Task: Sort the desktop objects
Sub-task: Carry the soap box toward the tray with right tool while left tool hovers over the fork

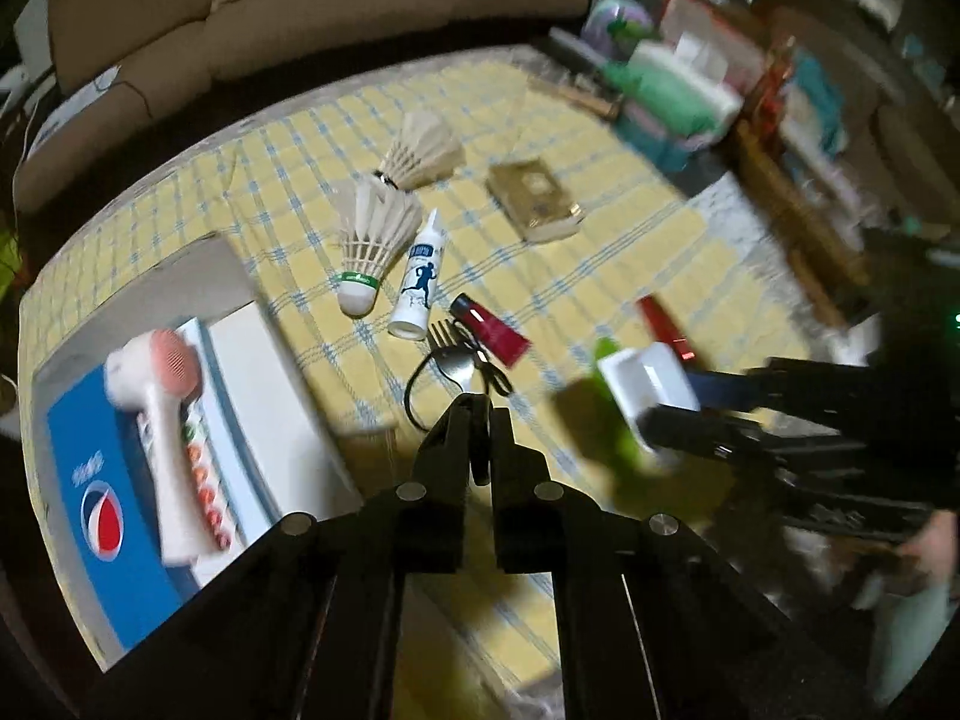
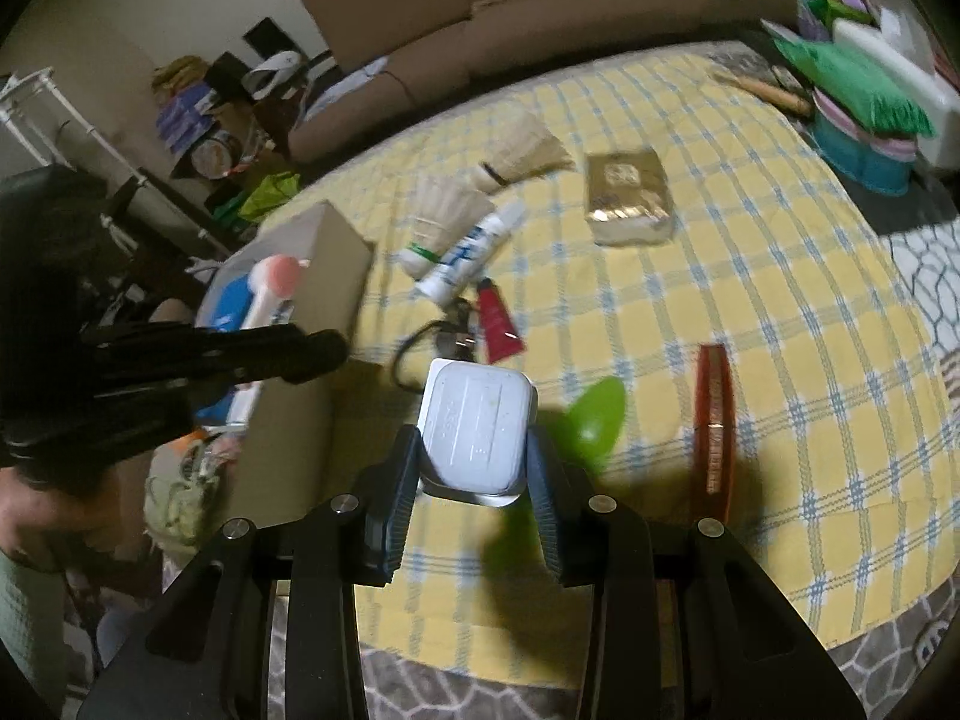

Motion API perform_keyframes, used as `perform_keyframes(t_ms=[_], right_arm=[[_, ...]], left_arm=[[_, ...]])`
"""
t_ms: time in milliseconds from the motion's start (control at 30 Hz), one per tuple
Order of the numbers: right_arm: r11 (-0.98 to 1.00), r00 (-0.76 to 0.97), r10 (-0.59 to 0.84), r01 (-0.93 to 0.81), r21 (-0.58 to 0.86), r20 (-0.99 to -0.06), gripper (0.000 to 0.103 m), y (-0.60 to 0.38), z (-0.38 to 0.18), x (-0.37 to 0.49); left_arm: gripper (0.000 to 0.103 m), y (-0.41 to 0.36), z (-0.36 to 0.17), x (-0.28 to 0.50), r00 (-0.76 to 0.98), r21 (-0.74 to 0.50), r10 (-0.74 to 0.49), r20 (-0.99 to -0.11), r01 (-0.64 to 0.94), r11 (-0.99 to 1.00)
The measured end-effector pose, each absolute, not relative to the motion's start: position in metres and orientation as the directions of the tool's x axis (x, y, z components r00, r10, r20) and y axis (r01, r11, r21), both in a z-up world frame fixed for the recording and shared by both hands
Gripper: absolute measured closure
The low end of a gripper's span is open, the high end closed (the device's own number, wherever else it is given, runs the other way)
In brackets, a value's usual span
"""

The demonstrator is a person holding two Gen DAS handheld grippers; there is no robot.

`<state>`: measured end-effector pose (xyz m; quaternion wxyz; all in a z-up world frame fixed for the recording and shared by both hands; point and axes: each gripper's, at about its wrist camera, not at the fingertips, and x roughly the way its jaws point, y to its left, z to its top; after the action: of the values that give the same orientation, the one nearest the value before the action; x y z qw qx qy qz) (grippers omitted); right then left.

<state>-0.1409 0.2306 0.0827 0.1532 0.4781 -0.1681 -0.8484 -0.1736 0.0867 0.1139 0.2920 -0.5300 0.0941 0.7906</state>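
Right gripper [image 2: 474, 456] up close: jaws set narrow, pads clamped on both sides of a white case [image 2: 474, 429], held clear above the cloth. Left gripper [image 1: 474, 420] has its jaws pinched together w/ nothing between them, hanging over the fork [image 1: 459, 360] and a black cord [image 1: 420, 384].

Progress, judging by the layout: early-to-mid. Cardboard box [image 1: 198, 258] at the left table edge already has a white handheld device w/ pink head [image 1: 162, 420] lying on blue packaging, so some sorting looks done. Case is mid-carry, probably headed for that box.

Still loose on the yellow check tablecloth [image 1: 630, 276]: two shuttlecocks [image 1: 372, 240], white squeeze bottle [image 1: 417, 282] touching the nearer one, dark red tube [image 1: 489, 327] just beside the fork, red flat item [image 2: 711, 420], green spoon [image 2: 594, 411], gold packet [image 1: 534, 198]. Plenty left.

Room to move: mid-table is crowded, fork/cord/tube/bottle nearly touching, so a clean pick there is tight. Right side of the cloth is open. Box wall stands upright btw the left gripper and the box interior; the case must clear it. Grippers sit near each other, so crossing paths is a risk. Far right table edge is piled w/ clutter [image 2: 864, 84].
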Motion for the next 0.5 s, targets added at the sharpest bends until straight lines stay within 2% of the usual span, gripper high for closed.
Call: perform_keyframes(t_ms=[267, 500], right_arm=[[-0.869, -0.476, -0.488, 0.186, 0.458, -0.732, 0.068, 0.18, 0.113, -0.121], [-0.852, -0.414, -0.524, 0.275, 0.446, -0.744, 0.068, 0.113, 0.125, -0.11]], left_arm=[[0.097, 0.015, 0.15, -0.138, -0.307, -0.208, 0.409, -0.859, -0.52, -0.828], [0.097, -0.047, 0.139, -0.105, -0.313, -0.218, 0.381, -0.87, -0.449, -0.867]])
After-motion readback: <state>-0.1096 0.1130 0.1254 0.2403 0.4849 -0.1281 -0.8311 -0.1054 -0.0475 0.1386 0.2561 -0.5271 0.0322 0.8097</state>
